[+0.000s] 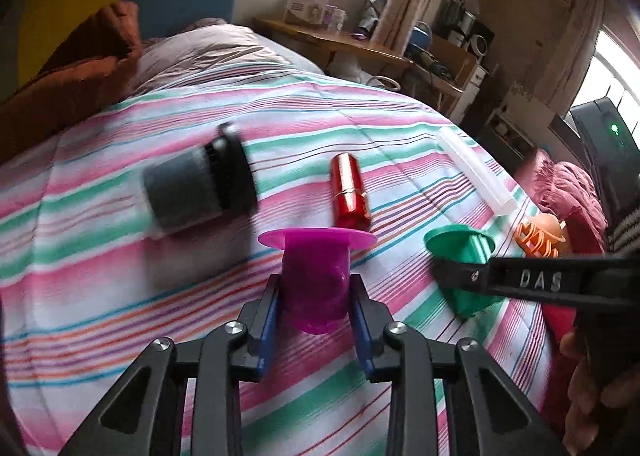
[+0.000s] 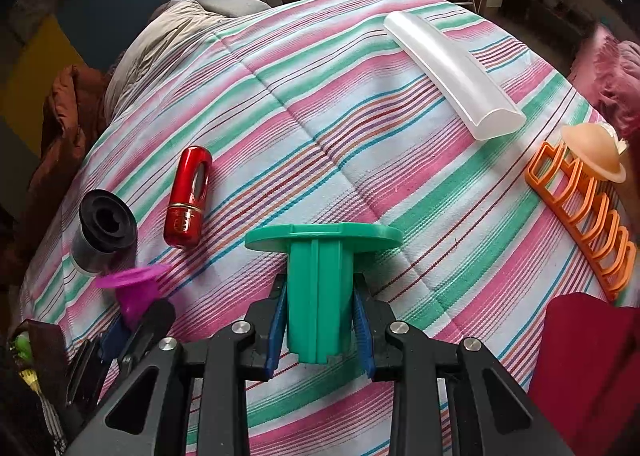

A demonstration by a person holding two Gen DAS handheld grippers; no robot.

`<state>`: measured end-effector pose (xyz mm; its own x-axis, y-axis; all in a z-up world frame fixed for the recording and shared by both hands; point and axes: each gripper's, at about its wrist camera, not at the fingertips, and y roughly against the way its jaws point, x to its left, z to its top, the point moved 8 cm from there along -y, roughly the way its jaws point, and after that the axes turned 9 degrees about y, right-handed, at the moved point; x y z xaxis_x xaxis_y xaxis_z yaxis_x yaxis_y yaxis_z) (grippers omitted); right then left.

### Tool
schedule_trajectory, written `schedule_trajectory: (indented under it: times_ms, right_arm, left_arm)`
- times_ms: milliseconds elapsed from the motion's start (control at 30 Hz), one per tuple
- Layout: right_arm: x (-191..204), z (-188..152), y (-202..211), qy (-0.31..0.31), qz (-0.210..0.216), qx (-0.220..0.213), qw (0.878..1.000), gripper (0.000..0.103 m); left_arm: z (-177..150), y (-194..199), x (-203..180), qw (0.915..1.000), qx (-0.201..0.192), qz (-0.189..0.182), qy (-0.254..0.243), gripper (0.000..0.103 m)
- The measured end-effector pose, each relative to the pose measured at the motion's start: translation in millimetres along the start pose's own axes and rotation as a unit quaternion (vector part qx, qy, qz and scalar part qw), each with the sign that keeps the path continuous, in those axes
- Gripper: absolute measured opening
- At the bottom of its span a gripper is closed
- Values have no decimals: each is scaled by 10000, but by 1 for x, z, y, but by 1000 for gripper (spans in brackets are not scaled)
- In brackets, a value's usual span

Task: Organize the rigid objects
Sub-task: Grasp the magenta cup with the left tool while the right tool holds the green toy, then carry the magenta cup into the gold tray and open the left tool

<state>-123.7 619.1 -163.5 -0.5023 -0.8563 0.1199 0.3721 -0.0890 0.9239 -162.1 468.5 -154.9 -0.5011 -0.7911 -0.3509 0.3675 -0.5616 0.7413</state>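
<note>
A bed covered by a quilted spread striped in pink, green and white (image 2: 360,104) fills both views, and every object lies on it. Near its far right edge rests a long frosted translucent plastic case with a rounded top (image 2: 452,72), set diagonally. Just right of it, at the bed's edge, sits an orange plastic rack of open rectangular loops (image 2: 584,216), with a peach dome-shaped plastic piece (image 2: 592,152) resting on its far end.

The right gripper (image 2: 320,320) pinches a green plastic flanged cup (image 2: 320,288) by its ribbed barrel, blue pads pressed against both sides, the wide flat flange pointing away from the camera. The left gripper (image 1: 316,308) is clamped the same way on a translucent magenta plastic flanged cup (image 1: 316,276), its pads against the rounded body and its flange facing away. The two held cups are near each other, the magenta one to the left of the green.

Beyond the magenta cup lies a black and grey cylinder with a ribbed collar (image 1: 200,184), on its side. Between it and the green cup lies a glossy red metallic lipstick-shaped tube with a gold band (image 2: 188,204), also on its side, apart from both.
</note>
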Motion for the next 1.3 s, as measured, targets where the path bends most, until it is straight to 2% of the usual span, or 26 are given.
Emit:
schedule_trajectory:
  times_ms: [133, 333, 533, 833, 933, 1100, 1300]
  right_arm:
    - [-1, -2, 2, 38, -24, -8, 10000, 31]
    - [-1, -2, 2, 119, -80, -29, 9999, 31]
    - [-2, -5, 3, 310, -229, -29, 9993, 31]
    - [1, -6, 4, 569, -438, -45, 9974, 31]
    - [7, -1, -1, 613, -470, -53, 9970, 31]
    - [11, 3, -5, 679, -516, -63, 9963, 31]
    - [11, 5, -8, 763, -562, -70, 9955, 31]
  left_arm:
    - [-8, 17, 9, 9997, -213, 71, 89, 31]
    - [-28, 56, 11, 9982, -582, 122, -66, 31]
    - [-52, 83, 16, 9984, -552, 42, -152, 31]
    - [-95, 139, 26, 9983, -452, -360, 113, 31]
    - [-105, 165, 30, 9974, -545, -448, 131, 31]
    - [-114, 206, 54, 9962, -804, -282, 205, 31]
    - [-118, 245, 104, 9924, -1052, 19, 640, 31]
